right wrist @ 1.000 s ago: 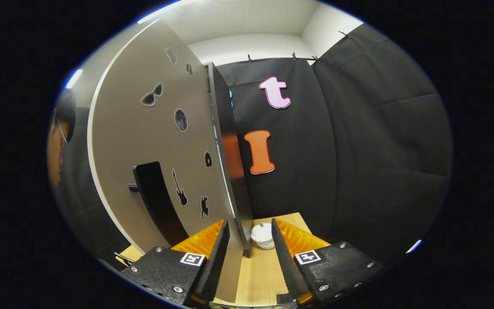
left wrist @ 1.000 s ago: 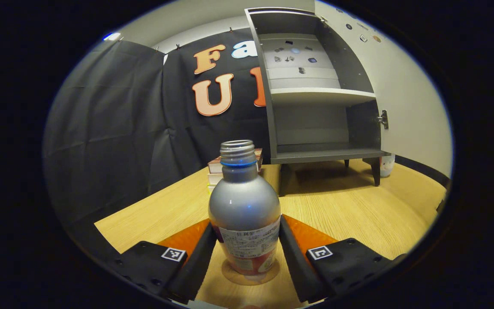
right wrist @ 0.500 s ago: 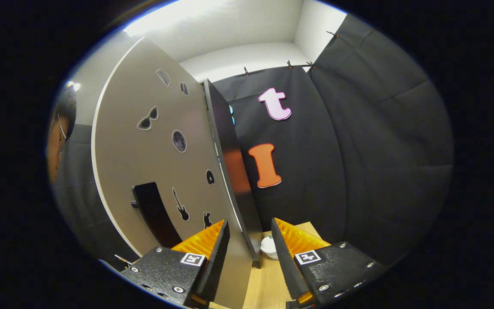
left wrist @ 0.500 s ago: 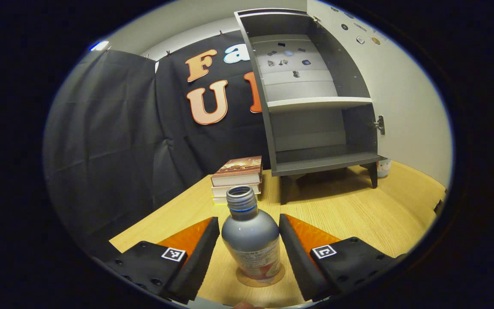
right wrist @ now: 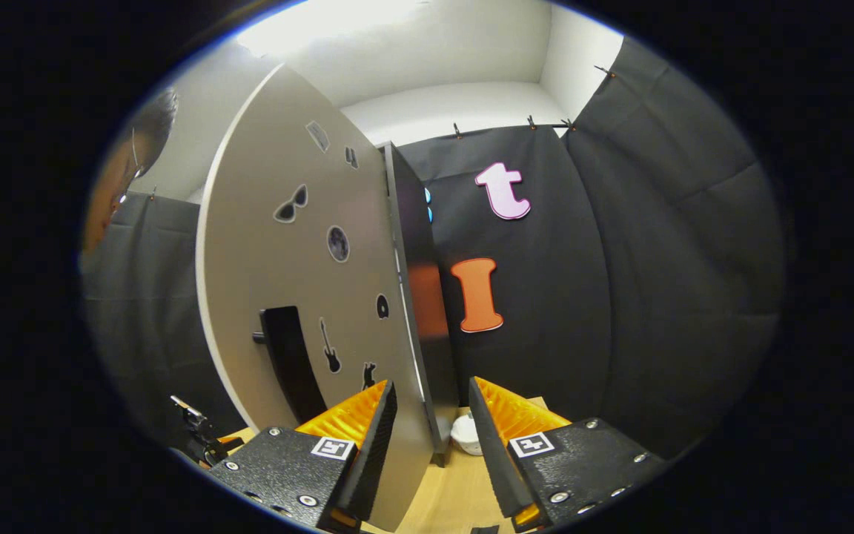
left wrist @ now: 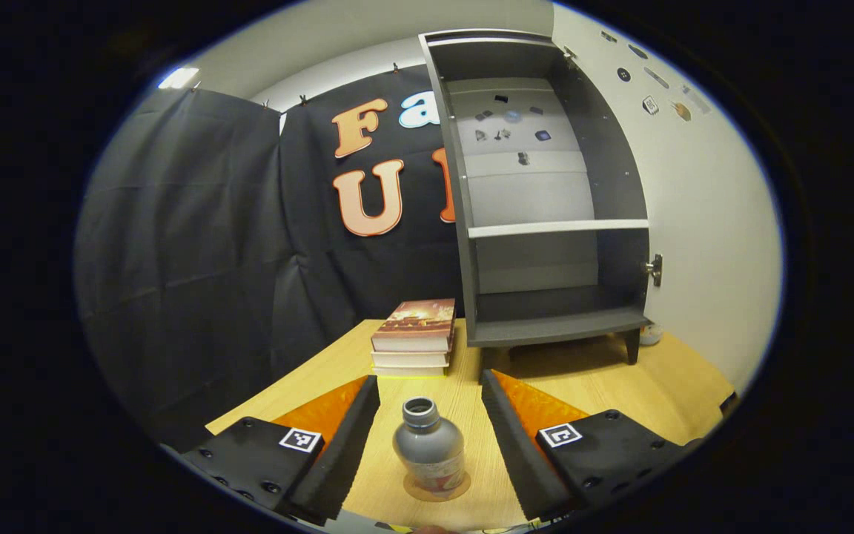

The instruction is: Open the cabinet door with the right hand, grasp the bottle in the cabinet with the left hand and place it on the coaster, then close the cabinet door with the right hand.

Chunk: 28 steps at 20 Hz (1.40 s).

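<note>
The bottle [left wrist: 430, 454] stands upright on a round coaster [left wrist: 437, 489] on the wooden counter [left wrist: 605, 378], between the left gripper [left wrist: 431, 437]'s jaws, which are apart and clear of it. The cabinet [left wrist: 545, 222] stands behind with both shelves bare. In the right gripper view, the right gripper [right wrist: 431, 437]'s jaws are spread, straddling the lower free edge of the tall open door [right wrist: 301, 297]. The door's handle [right wrist: 286, 363] lies up and left of them. Whether either jaw touches the door is hard to judge.
</note>
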Available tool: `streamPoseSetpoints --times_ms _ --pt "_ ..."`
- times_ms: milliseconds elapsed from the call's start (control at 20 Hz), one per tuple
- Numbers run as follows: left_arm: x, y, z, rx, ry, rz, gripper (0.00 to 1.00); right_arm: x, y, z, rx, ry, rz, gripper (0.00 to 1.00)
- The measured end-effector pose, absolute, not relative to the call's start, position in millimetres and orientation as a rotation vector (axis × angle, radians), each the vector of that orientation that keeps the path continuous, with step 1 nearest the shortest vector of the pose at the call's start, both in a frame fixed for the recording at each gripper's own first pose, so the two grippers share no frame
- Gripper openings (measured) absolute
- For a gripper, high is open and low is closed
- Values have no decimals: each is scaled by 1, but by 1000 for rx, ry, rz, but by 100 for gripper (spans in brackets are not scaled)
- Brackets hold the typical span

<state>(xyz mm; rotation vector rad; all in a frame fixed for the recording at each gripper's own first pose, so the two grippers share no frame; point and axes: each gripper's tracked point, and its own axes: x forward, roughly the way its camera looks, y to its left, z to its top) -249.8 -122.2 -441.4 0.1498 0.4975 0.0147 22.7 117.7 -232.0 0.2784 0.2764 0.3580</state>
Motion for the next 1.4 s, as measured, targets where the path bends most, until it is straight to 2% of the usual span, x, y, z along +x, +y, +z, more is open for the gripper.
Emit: streamPoseSetpoints --times_ms 50,100,200,250,350,500,600,650,700,750,1000,1250,1400 --pt "-244 -127 -431 148 489 11 92 21 118 -230 279 269 372 67" --pt "-241 -129 -422 142 479 8 92 19 119 -229 284 261 390 62" --pt "-235 -134 -405 132 464 4 91 12 128 -227 322 259 443 62" --pt "-230 -136 -396 129 456 3 91 10 134 -229 352 256 465 67" --pt "-224 -137 -377 138 430 8 89 9 141 -230 391 241 491 62" --pt "-214 -137 -352 146 395 11 91 5 152 -235 417 239 544 62" --pt "-208 -134 -339 150 379 20 89 -1 160 -233 453 234 587 62" --pt "-205 -132 -333 153 369 26 89 0 164 -232 457 232 598 62" --pt "-203 -132 -326 155 361 28 91 -1 161 -233 460 231 607 67" --pt "-200 -133 -320 156 352 28 91 -1 161 -232 458 232 613 62" --pt "-180 -135 -288 154 304 22 88 -6 173 -234 439 237 660 61" --pt "-161 -140 -267 157 255 6 94 -19 211 -239 394 247 765 61" --pt "-156 -139 -265 154 253 -7 91 -22 235 -237 402 253 831 61"
